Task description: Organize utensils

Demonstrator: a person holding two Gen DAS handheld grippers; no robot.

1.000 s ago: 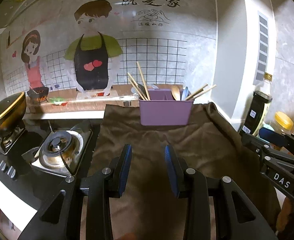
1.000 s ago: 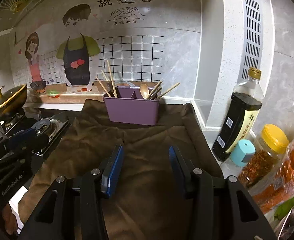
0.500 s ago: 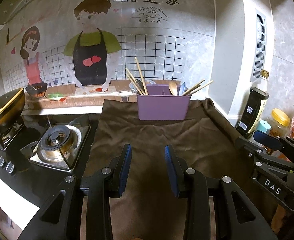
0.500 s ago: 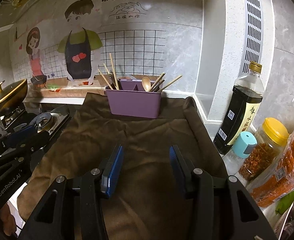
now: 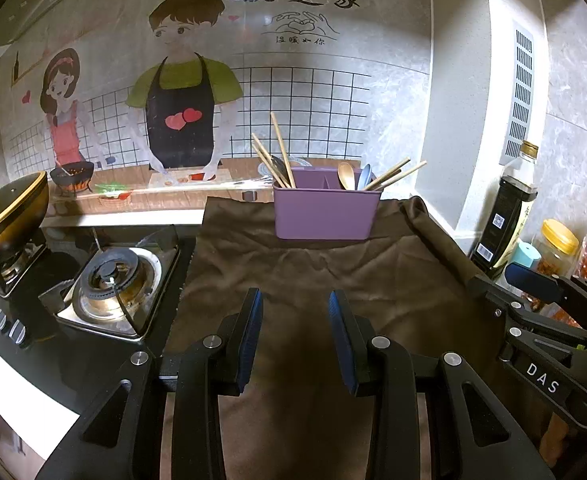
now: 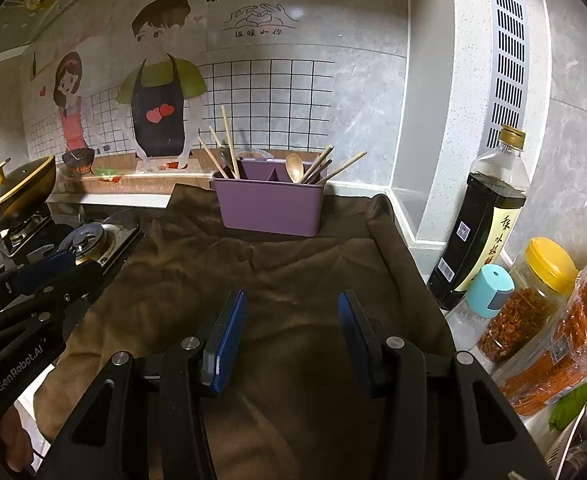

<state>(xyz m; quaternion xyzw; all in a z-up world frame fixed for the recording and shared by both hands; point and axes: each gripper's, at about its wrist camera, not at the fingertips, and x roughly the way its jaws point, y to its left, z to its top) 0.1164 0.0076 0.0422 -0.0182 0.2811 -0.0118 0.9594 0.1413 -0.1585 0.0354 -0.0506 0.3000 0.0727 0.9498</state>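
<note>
Caddy: purple plastic utensil caddy at brown cloth's far edge | left gripper, right gripper: jaws apart, empty | advice: grip one utensil squarely.

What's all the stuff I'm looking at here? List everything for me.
utensil caddy: one, purple, at the back of the cloth.
chopsticks: several, wooden, leaning in both end compartments.
spoon: one, wooden, in the caddy's right compartment.
cloth: one, brown, spread over the counter.
gas burner: one, steel, left of the cloth.
lidded pot: one, dark with gold trim, far left.
sauce bottle: one, dark, right of the cloth.
jar: one, yellow lid, beside the bottle.
left gripper: black, blue pads, open, empty.
right gripper: black, blue pads, open, empty.
</note>
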